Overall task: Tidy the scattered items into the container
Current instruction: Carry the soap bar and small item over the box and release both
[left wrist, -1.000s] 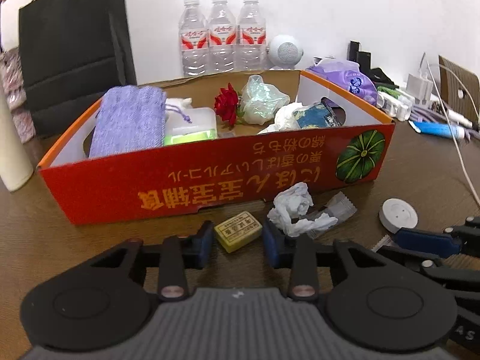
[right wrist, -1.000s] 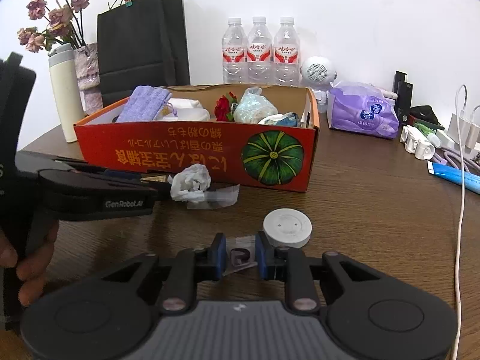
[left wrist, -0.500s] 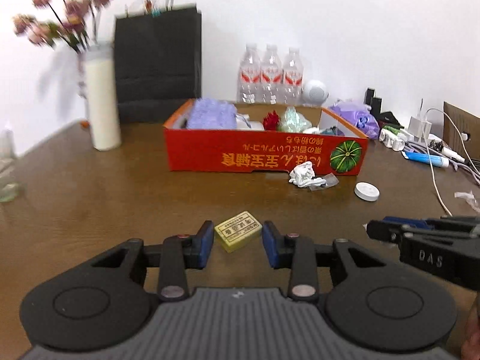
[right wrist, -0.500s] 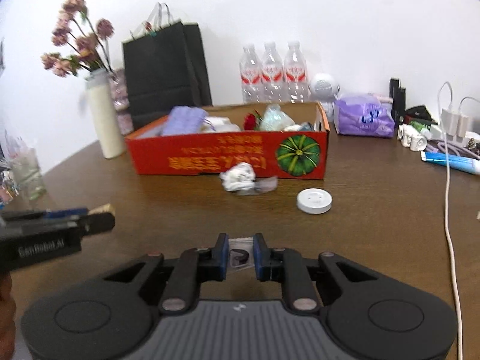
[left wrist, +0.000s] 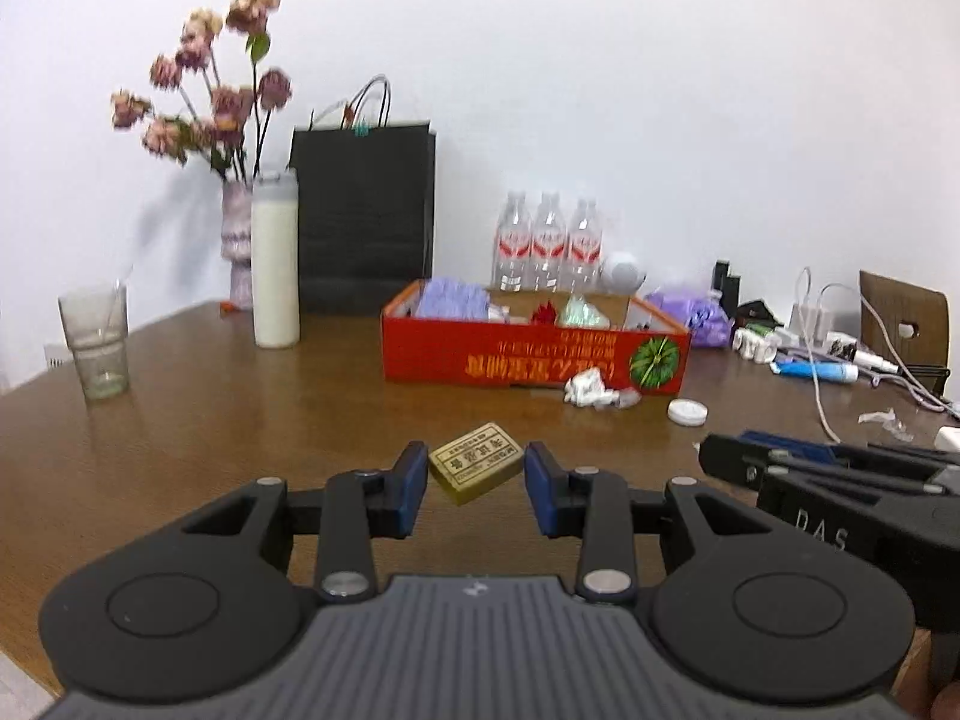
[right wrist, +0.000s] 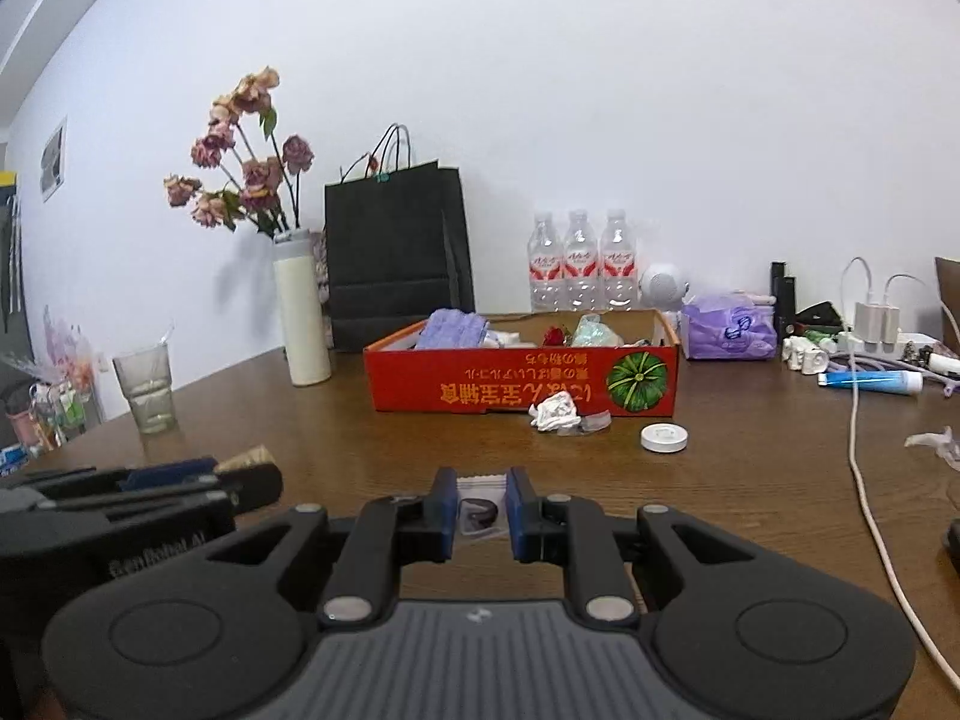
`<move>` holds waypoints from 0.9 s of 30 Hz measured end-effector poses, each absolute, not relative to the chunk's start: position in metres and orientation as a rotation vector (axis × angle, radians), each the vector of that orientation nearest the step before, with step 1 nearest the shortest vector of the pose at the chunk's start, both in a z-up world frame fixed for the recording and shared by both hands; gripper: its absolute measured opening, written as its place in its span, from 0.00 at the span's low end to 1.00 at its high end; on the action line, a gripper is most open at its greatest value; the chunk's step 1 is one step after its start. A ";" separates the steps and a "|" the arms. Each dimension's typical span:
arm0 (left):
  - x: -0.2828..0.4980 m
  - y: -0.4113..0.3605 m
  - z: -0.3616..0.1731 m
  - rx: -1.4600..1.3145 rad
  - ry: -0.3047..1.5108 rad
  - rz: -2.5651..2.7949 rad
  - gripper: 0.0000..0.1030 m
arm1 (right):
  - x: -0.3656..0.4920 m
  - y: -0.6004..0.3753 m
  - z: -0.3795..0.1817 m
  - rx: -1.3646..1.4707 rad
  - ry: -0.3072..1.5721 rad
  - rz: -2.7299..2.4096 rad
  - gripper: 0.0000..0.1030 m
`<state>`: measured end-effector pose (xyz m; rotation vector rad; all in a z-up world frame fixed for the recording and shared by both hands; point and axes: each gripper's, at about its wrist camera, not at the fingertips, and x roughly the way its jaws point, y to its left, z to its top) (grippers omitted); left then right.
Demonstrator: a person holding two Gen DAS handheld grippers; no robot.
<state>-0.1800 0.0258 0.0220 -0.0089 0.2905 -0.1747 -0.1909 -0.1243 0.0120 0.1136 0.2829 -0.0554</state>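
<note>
Both grippers have backed way off the red box (left wrist: 534, 354), left gripper (left wrist: 476, 471) clamping a yellow block (left wrist: 476, 469), right gripper (right wrist: 478, 507) pinching a small clear packet (right wrist: 478, 510).

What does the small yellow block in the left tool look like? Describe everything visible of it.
The small yellow block is a flat, olive-gold rectangular bar with rounded edges; it looks like soap or wax. Its top carries a framed label of dark characters, too small to read. It sits tilted between the blue pads of the left tool, pinched at its two ends and held above the brown table, well short of the red box.
</note>
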 end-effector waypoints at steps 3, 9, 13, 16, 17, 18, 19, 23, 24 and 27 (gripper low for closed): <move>-0.182 0.025 0.028 -0.019 0.256 -0.193 0.35 | -0.195 -0.124 0.017 0.110 0.264 -0.072 0.16; -0.133 0.008 0.054 -0.034 0.188 -0.253 0.35 | -0.164 -0.139 0.040 0.128 0.225 -0.073 0.16; -0.057 -0.030 0.086 0.040 0.131 -0.309 0.35 | -0.094 -0.165 0.069 0.118 0.230 -0.056 0.16; 0.009 -0.058 0.096 0.021 0.142 -0.290 0.35 | -0.033 -0.192 0.086 0.115 0.245 -0.071 0.16; 0.032 -0.066 0.098 0.007 0.163 -0.277 0.35 | -0.011 -0.202 0.091 0.114 0.258 -0.087 0.16; 0.053 -0.070 0.099 -0.006 0.184 -0.273 0.35 | 0.007 -0.211 0.094 0.116 0.268 -0.100 0.16; 0.072 -0.075 0.098 -0.008 0.207 -0.277 0.35 | 0.026 -0.221 0.096 0.121 0.282 -0.110 0.16; 0.145 -0.093 0.088 0.009 0.393 -0.315 0.35 | 0.091 -0.254 0.097 0.182 0.387 -0.103 0.16; 0.166 -0.097 0.086 0.010 0.473 -0.322 0.35 | 0.106 -0.262 0.097 0.196 0.423 -0.100 0.16; 0.227 -0.105 0.081 -0.015 0.731 -0.366 0.35 | 0.159 -0.291 0.091 0.253 0.638 -0.079 0.16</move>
